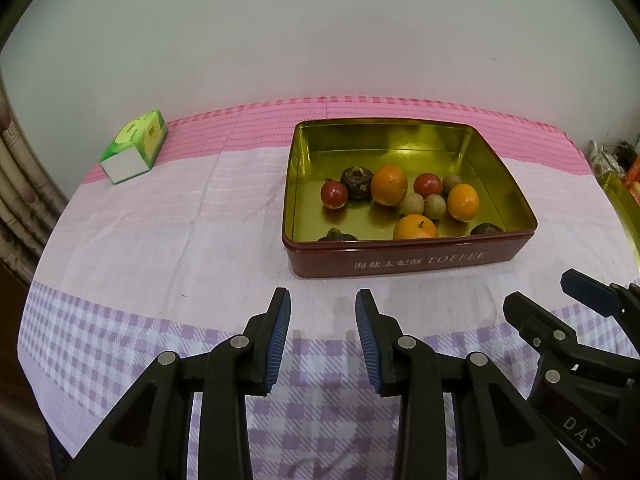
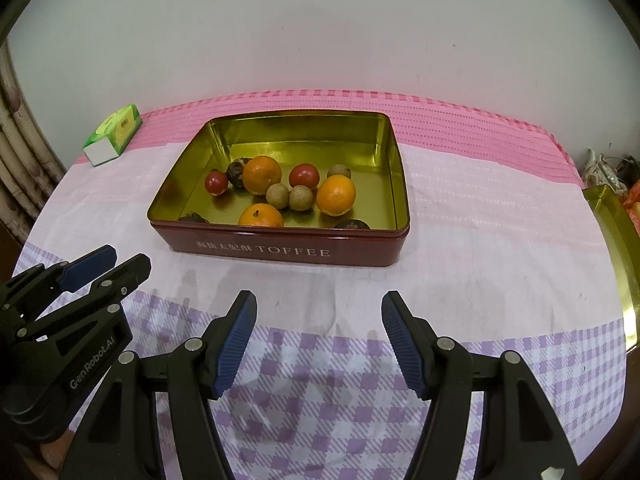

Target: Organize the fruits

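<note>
A red TOFFEE tin [image 1: 408, 258] [image 2: 288, 252] with a gold inside stands on the cloth. It holds three oranges [image 1: 389, 185] [image 2: 262, 175], two red fruits [image 1: 334, 194] [image 2: 304, 176], three tan longans [image 1: 434, 206] [image 2: 301, 197] and dark brown fruits [image 1: 355, 177] [image 2: 236, 171]. My left gripper [image 1: 323, 300] [image 2: 110, 262] is open and empty, just in front of the tin. My right gripper [image 2: 319, 302] [image 1: 538, 292] is open and empty beside it, also short of the tin.
A green tissue box [image 1: 134, 146] [image 2: 113, 136] lies at the back left. A gold tin lid or tray [image 2: 616, 248] [image 1: 624, 204] sits at the right table edge, with packets behind it. A wall stands behind the table, a curtain at the left.
</note>
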